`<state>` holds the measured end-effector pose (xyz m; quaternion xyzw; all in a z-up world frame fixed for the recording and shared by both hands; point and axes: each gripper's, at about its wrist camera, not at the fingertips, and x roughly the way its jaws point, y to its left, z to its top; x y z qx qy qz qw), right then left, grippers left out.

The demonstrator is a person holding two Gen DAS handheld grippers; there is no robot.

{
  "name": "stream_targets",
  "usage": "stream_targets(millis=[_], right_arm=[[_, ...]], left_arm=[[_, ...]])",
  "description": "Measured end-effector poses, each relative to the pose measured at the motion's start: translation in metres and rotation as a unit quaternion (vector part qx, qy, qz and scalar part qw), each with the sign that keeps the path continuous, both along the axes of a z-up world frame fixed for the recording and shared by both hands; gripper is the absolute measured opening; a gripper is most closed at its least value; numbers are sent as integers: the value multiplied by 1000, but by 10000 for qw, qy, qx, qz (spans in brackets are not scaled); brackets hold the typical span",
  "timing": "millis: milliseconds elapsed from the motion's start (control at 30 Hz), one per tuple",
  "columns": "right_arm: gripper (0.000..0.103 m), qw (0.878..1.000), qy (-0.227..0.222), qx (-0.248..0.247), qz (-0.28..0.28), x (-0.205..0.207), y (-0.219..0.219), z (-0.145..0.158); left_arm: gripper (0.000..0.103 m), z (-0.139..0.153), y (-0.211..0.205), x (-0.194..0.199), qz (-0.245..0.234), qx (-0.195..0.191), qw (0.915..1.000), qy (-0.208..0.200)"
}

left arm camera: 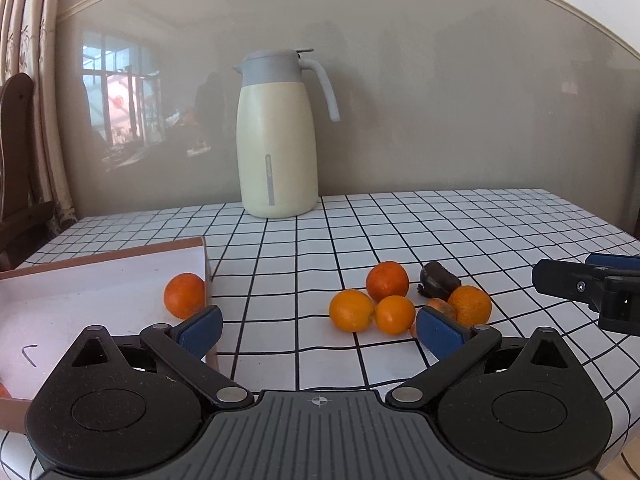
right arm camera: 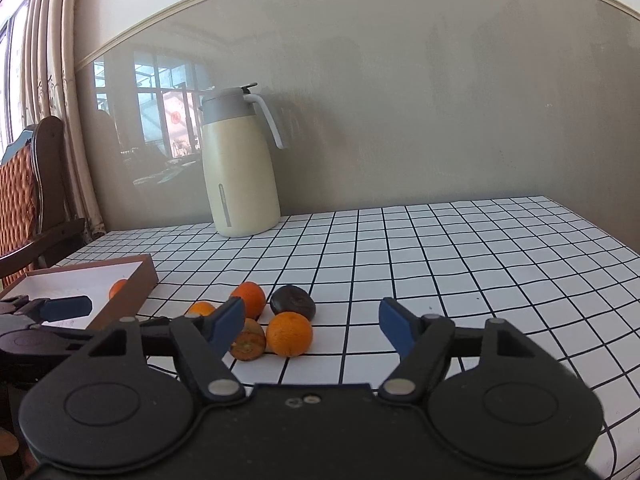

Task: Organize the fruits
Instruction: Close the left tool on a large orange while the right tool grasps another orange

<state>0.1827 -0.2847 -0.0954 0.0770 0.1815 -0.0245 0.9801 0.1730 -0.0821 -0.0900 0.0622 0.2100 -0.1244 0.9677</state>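
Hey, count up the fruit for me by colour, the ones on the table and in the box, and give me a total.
Orange fruit inside the box: 1
Orange fruits on the tablecloth: 4
Brownish-orange fruit, half hidden behind a finger: 1
Dark, nearly black fruit: 1
Total: 7

Both wrist views face the jug (left arm camera: 276, 136) low, seemingly close.

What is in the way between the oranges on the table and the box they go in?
Nothing visible blocks them. Between the pile of oranges and the box lies only bare checked tablecloth. The box's low brown wall must be lifted over. The left gripper is open and holds nothing.
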Motion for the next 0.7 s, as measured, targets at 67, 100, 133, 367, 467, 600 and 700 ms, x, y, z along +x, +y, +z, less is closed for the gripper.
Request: stream_targets(millis=[67, 100, 133, 367, 467, 600, 700], right_arm=[[58, 10000, 48, -41, -18, 1, 0, -2], [55, 10000, 92, -14, -14, 3, -1, -4], [55, 9999, 139, 30, -15, 4, -2, -5], [51, 9996, 218, 151, -34, 12, -5, -9], [48, 9995, 269, 178, -17, 17, -4, -11], [44, 9991, 339, 239, 27, 24, -3, -13], [43, 9988, 389, 301, 18, 29, -3, -14]], left_arm=[[101, -3, -5, 2, -9, 50, 10000, 33], [100, -6, -7, 3, -7, 82, 9999, 57], [97, -7, -9, 5, 2, 107, 9999, 78], [85, -14, -15, 19, 74, 261, 9995, 184], [83, -17, -16, 26, 106, 264, 9993, 246], [81, -19, -15, 33, 163, 225, 9991, 318], [79, -21, -16, 38, 170, 207, 9989, 378]])
